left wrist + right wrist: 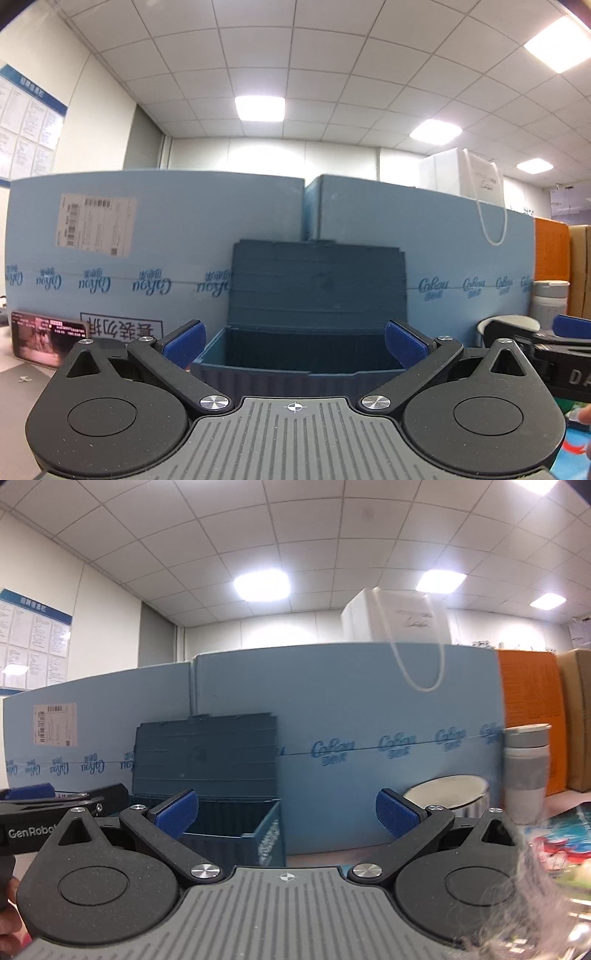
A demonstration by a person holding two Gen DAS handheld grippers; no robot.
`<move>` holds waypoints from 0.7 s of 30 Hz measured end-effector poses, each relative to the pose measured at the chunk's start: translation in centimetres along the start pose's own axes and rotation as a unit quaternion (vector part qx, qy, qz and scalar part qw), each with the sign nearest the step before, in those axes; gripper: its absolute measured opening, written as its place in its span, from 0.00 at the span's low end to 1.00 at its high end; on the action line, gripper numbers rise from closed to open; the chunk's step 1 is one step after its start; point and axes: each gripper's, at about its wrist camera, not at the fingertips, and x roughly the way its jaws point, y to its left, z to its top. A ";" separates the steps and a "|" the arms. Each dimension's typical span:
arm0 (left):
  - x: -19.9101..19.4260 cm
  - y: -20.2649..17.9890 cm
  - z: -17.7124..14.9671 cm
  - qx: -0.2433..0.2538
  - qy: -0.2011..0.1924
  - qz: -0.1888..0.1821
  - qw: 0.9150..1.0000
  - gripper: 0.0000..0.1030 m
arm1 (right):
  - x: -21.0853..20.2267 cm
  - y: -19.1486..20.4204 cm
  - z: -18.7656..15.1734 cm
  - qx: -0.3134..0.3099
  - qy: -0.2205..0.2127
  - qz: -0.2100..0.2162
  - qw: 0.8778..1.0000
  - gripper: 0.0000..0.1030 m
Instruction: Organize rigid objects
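Note:
A dark blue storage box (295, 363) stands straight ahead in the left wrist view, its lid (317, 280) raised against the light blue cartons; the inside looks dark. My left gripper (293, 345) is open in front of the box rim with nothing between its blue pads. In the right wrist view the same box (236, 834) sits to the left. My right gripper (286, 812) is open and holds nothing. A white bowl (447, 794) and a grey-and-white tumbler (524, 771) stand at the right.
Tall light blue cartons (351, 720) wall off the back. An orange box (528, 701) and a brown carton (576, 720) stand right. A phone-like screen (40, 339) leans at the left. Colourful printed packaging (554, 834) lies at the right. A white bag (399, 616) tops the cartons.

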 end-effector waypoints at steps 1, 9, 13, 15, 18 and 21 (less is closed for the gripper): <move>-0.3 -0.3 0.2 -0.003 -0.002 -0.005 1.000 1.00 | -0.5 -0.3 0.3 0.000 0.002 -0.003 1.000 1.00; -1.0 -3.1 1.6 -0.019 0.025 -0.070 0.997 1.00 | -5.1 -4.4 1.9 -0.053 0.031 -0.030 0.998 1.00; -0.4 -5.2 1.9 -0.015 0.059 -0.114 0.992 1.00 | -7.1 -6.9 2.2 -0.083 0.052 -0.071 0.993 1.00; 0.2 -6.3 2.1 -0.011 0.083 -0.133 0.988 1.00 | -7.9 -8.1 2.2 -0.098 0.069 -0.081 0.990 1.00; 1.5 -7.4 2.3 -0.026 0.139 -0.170 0.975 1.00 | -8.9 -9.6 2.0 -0.121 0.097 -0.104 0.982 1.00; 3.2 -7.9 2.2 -0.065 0.218 -0.213 0.950 1.00 | -10.1 -11.0 1.9 -0.131 0.130 -0.118 0.976 0.98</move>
